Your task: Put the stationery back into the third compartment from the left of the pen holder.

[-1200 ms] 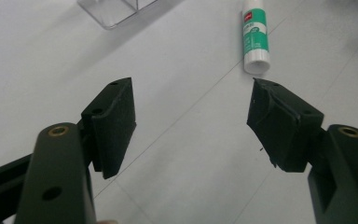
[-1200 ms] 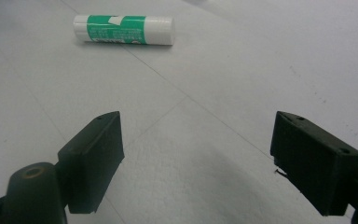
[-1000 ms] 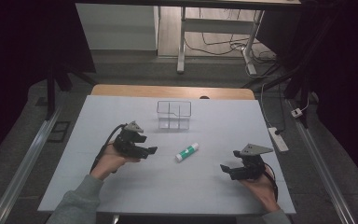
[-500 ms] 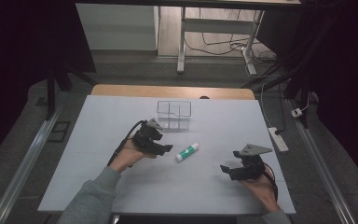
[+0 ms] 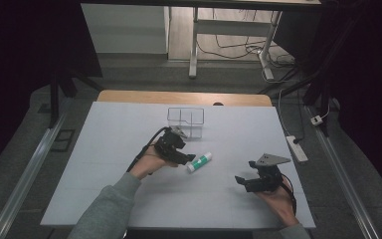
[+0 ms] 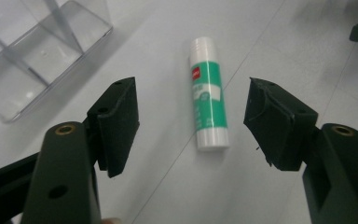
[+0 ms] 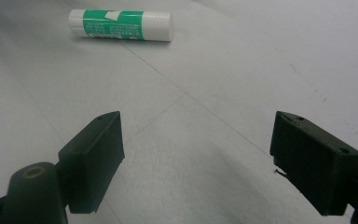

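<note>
Nearest, right gripper (image 5: 246, 181): held low toward the near right of the glue stick, well apart from it; jaws spread wide with bare table between them, as seen in the right gripper view (image 7: 196, 158).
Open room: wide bare white table (image 5: 109, 144) is seen near and left of the glue stick; the near edge lies just behind both forearms, and the right edge is close beside the right gripper.
Glue stick (image 5: 199, 162): lying flat near the table's middle; a white tube with a green label band, a small red mark and white ends (image 6: 208, 93) (image 7: 121, 25).
Left gripper (image 5: 185, 159): just left of the glue stick, jaws released and spread, the stick seen lying between and beyond them, untouched (image 6: 189, 121).
Clear box (image 5: 185, 121): a see-through divided container beyond the glue stick, close behind the left gripper (image 6: 32, 51).
Change: the left gripper has been brought nearer the glue stick than half a second ago; the stick and the right gripper are unmoved.
</note>
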Motion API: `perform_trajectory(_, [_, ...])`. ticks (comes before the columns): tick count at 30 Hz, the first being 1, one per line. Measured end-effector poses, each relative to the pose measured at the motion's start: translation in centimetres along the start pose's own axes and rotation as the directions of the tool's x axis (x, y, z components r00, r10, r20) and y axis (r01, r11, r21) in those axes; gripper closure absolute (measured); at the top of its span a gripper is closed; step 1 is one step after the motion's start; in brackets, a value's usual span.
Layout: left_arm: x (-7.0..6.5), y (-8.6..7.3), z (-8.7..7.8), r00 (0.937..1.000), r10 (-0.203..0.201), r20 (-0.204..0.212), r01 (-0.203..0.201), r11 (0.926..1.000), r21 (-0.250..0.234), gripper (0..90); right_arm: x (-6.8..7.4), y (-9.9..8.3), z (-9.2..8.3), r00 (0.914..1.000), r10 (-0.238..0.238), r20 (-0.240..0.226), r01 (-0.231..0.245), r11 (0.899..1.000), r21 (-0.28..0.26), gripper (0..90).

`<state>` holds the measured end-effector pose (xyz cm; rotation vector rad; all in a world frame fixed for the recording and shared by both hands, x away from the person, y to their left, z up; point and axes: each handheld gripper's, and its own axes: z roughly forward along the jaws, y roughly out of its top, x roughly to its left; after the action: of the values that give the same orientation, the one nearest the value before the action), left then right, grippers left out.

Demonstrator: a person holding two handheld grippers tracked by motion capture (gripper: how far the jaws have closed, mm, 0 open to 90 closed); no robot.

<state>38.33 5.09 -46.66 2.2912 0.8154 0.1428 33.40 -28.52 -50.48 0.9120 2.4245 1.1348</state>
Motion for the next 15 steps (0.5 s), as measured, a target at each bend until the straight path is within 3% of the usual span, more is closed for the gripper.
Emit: perform_trajectory(15, [-0.2,2.1,3.5,0.9998,0.007,0.019,-0.008,0.9984,0.056,35.5,0.0,-0.1,0.0,1.0,-0.003,0.003,0.003,1.0,0.01,16.8])
